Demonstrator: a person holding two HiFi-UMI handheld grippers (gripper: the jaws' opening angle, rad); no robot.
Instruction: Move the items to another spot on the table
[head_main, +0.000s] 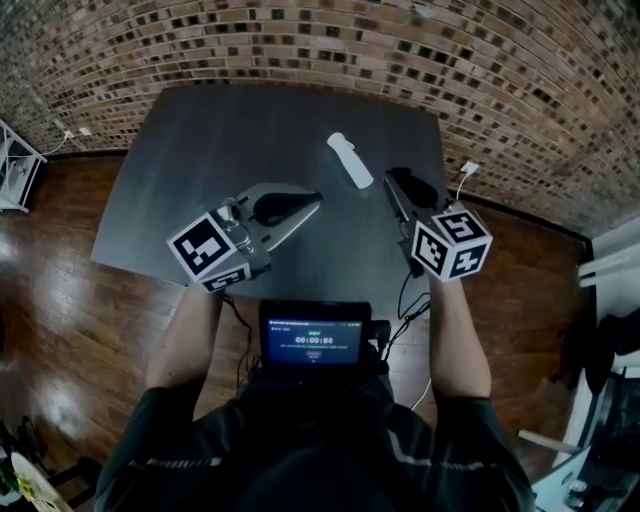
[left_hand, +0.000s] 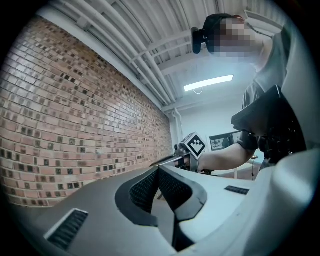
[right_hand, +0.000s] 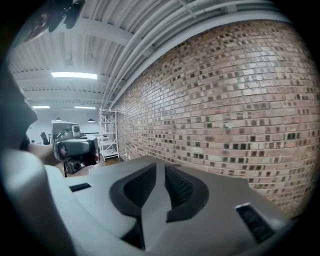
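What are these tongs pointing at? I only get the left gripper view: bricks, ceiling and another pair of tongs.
Observer: A dark table sits below them, outside your view.
Visitor: Anything on it?
Observer: One white oblong item, lying flat just beyond the tips of the left tongs and right tongs.
Visitor: Is it being held?
Observer: No, it lies on the table apart from both.

Left hand-held gripper (head_main: 316, 199), right hand-held gripper (head_main: 390, 177): grey, checker-marked cubes; shirt (head_main: 300, 440) seemingly dark.
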